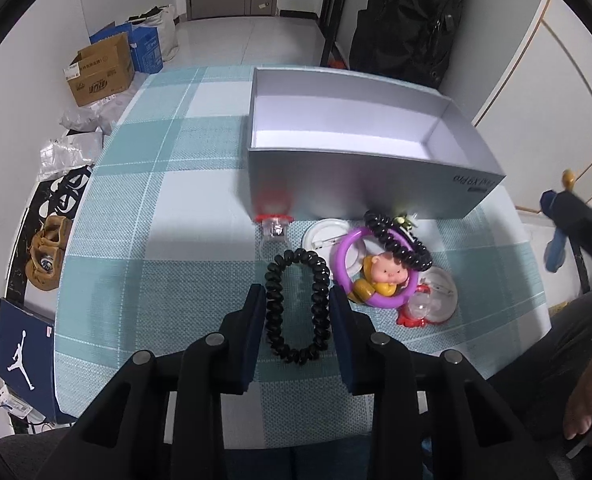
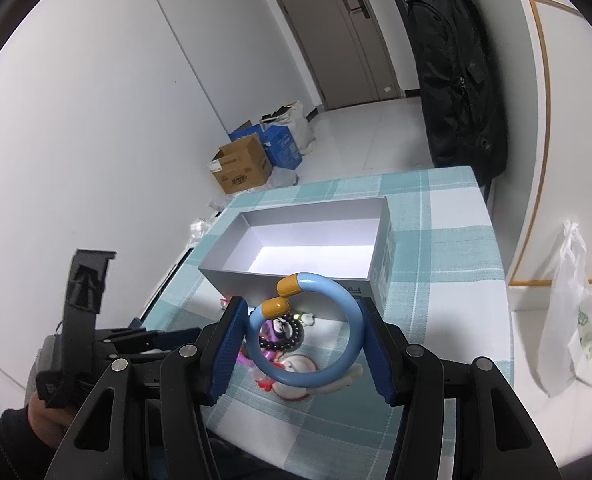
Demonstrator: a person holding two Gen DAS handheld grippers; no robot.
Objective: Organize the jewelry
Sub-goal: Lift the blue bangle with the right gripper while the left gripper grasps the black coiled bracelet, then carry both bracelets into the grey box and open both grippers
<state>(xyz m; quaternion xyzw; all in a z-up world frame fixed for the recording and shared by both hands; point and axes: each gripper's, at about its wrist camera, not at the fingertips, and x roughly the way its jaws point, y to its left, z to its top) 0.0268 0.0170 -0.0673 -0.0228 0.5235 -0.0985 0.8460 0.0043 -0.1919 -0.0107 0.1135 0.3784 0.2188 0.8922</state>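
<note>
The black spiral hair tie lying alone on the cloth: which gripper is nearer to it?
Left. The left gripper has its jaws on both sides of the black spiral hair tie. The right gripper is apart, holding the blue bracelet.

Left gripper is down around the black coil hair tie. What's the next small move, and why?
Probably lift straight up a little. The left gripper has its pads against both sides of the black coil hair tie, squeezed into a long oval on the tablecloth. The grey box behind stands open and empty, while the right gripper holds the blue bangle.
</note>
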